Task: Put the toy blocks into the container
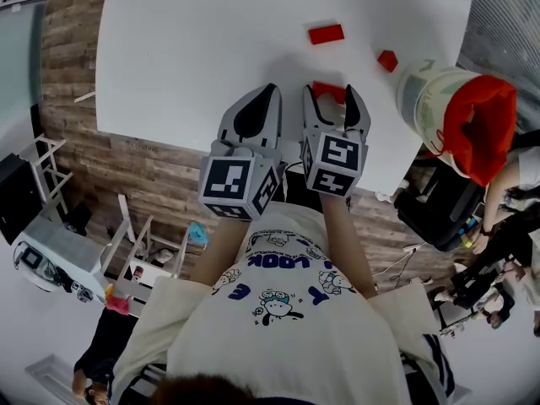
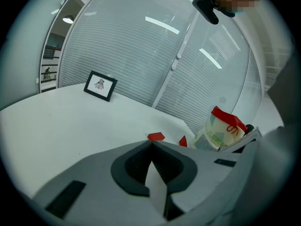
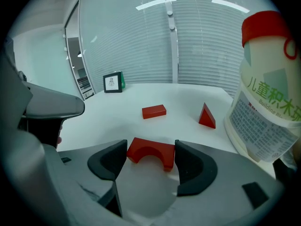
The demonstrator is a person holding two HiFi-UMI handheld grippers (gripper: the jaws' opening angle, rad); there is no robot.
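A white tabletop (image 1: 194, 49) stands on a wood-plank floor (image 1: 72, 74). Near its far edge a small black picture frame (image 2: 100, 85) stands upright, before a glass wall (image 2: 136, 51) with slatted blinds. White racks (image 1: 46, 171) stand on the floor at left, a black bag (image 1: 434, 209) at right. A person (image 1: 101, 348) stands at lower left

Your feeds are bright and even. Light strips (image 3: 155, 4) glare on the glass wall (image 2: 141, 55). Soft shadows on the white table (image 1: 211, 40). Heavy fisheye warp, dark corners, near foreground slightly soft.
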